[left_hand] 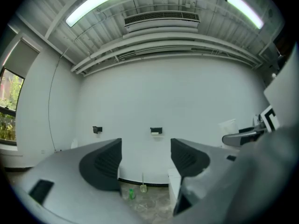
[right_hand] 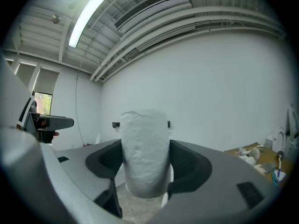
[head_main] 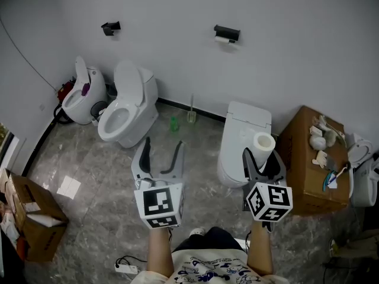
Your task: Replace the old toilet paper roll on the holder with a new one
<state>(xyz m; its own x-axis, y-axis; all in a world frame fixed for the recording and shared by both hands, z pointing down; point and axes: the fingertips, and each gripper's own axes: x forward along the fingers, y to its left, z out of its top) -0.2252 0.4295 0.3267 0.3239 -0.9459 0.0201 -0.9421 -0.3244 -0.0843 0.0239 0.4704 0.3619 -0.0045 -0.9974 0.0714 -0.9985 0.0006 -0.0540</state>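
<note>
A black holder on the far white wall carries a small white roll; it also shows in the left gripper view as the holder. My left gripper points level toward that wall, jaws open and wide apart, nothing between them. My right gripper is shut on a new white toilet paper roll. In the right gripper view the roll stands upright, pressed between both dark pads and hiding most of the wall holder.
A second black wall fitting hangs further left. An open white toilet, a closed one and a small one stand on the marble floor. Cardboard boxes sit at right and left. A green bottle is near the wall.
</note>
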